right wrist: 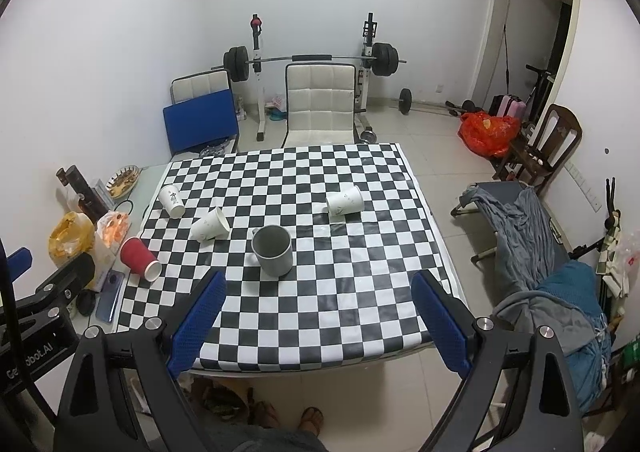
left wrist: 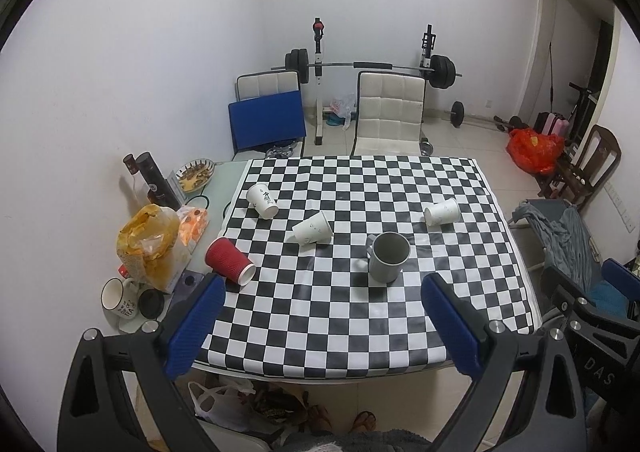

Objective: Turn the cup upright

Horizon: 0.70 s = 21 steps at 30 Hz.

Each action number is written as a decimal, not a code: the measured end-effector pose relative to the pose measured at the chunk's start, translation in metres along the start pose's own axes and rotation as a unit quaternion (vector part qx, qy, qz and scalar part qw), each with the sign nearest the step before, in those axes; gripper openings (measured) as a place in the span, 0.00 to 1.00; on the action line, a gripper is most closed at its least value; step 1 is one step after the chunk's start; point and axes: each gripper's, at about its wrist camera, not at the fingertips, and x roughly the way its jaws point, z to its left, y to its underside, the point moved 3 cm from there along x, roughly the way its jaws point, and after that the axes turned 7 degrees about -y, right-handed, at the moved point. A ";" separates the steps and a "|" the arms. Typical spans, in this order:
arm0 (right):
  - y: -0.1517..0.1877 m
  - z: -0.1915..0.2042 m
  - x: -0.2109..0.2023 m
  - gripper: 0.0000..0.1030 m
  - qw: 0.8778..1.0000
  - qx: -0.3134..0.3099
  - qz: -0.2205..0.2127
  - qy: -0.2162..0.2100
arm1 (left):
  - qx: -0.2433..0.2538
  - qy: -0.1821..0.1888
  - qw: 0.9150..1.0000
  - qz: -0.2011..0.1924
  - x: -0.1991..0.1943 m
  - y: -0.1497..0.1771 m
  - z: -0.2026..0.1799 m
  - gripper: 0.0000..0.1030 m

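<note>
Cups: five on the checkered surface (left wrist: 360,312), and four are down!
Red cup (left wrist: 230,260): on its side at the left edge, mouth facing us.
White cup (left wrist: 262,201): tipped over, far left.
Second white cup (left wrist: 313,228): lying near the middle, just left of the mug.
Mug (left wrist: 387,256): grey, standing upright, mouth up.
Third white cup (left wrist: 441,211): on its side, right.
Left gripper (left wrist: 322,316): spread wide, nothing held, hovering at the near edge.
Right gripper (right wrist: 318,312): jaws apart too, holding nothing, short of the mug.
</note>
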 end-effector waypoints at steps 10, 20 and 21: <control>-0.002 -0.001 -0.003 0.92 1.000 0.000 -0.018 -0.002 | -0.001 -0.003 1.000 -0.007 -0.001 -0.003 0.001 0.97; -0.004 0.004 -0.002 0.94 1.000 -0.006 -0.024 -0.018 | -0.005 -0.001 1.000 -0.006 0.001 -0.002 0.001 0.97; -0.004 0.005 -0.002 0.94 1.000 -0.005 -0.024 -0.017 | -0.006 -0.002 1.000 -0.006 0.001 -0.002 0.002 0.97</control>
